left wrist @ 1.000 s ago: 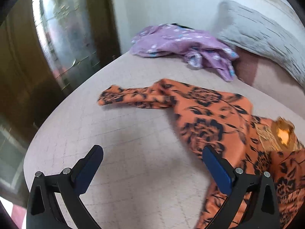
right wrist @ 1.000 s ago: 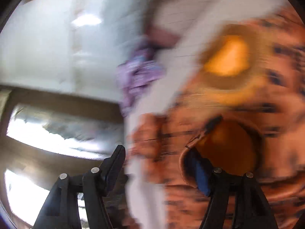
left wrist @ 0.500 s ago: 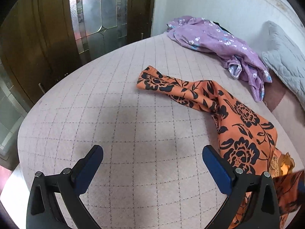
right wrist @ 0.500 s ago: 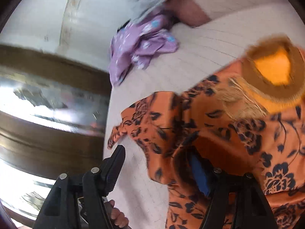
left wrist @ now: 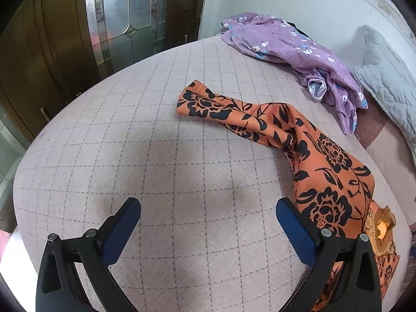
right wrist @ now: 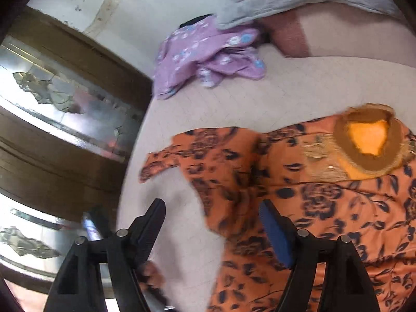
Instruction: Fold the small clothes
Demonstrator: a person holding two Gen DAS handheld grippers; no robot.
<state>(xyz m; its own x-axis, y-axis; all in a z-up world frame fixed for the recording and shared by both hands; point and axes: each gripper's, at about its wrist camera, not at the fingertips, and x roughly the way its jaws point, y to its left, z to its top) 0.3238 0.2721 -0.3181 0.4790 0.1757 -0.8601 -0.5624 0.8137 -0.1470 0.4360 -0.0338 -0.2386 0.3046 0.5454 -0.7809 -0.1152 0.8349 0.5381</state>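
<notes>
blue-padded jaws of the right gripper (right wrist: 212, 223) are opening, the orange floral garment's (right wrist: 299, 195) edge between them but no longer wrapped over the right pad as it was a second ago. the left gripper (left wrist: 208, 215) stays spread wide over the bare quilted bed cover (left wrist: 156, 156), holding nothing; the garment, which reached its right finger before, now lies beside it, sleeve stretched out flat toward the door (left wrist: 124, 18). a purple floral garment (left wrist: 291, 44) sits by the grey pillow (left wrist: 384, 78).

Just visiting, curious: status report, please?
Left gripper open, empty. Right gripper opening, nothing gripped. Orange floral garment unfolded on bed. Purple garment lies apart.
</notes>
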